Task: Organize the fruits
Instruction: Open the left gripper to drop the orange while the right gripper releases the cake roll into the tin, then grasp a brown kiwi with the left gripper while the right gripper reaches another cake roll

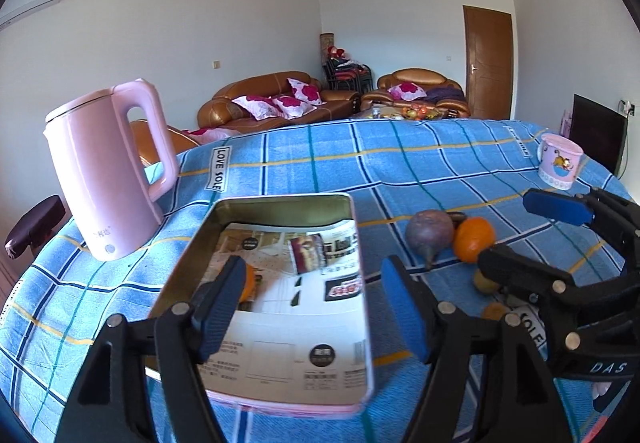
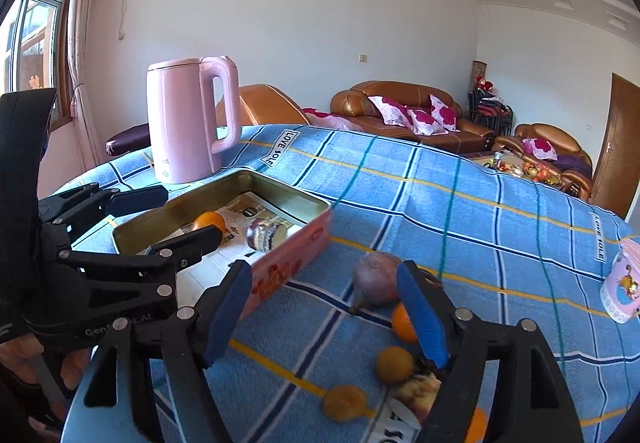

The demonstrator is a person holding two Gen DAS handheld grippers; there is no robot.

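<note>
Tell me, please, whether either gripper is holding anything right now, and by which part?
Nothing is held: the left gripper and right gripper both stand open with nothing clamped.

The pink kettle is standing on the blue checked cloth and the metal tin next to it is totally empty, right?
Not quite. The rectangular metal tin is not empty: the right wrist view shows a round orange fruit lying in it, with another small item beside it on printed paper. The rest is right: the tall pink kettle stands on the blue checked cloth, next to the tin.
</note>
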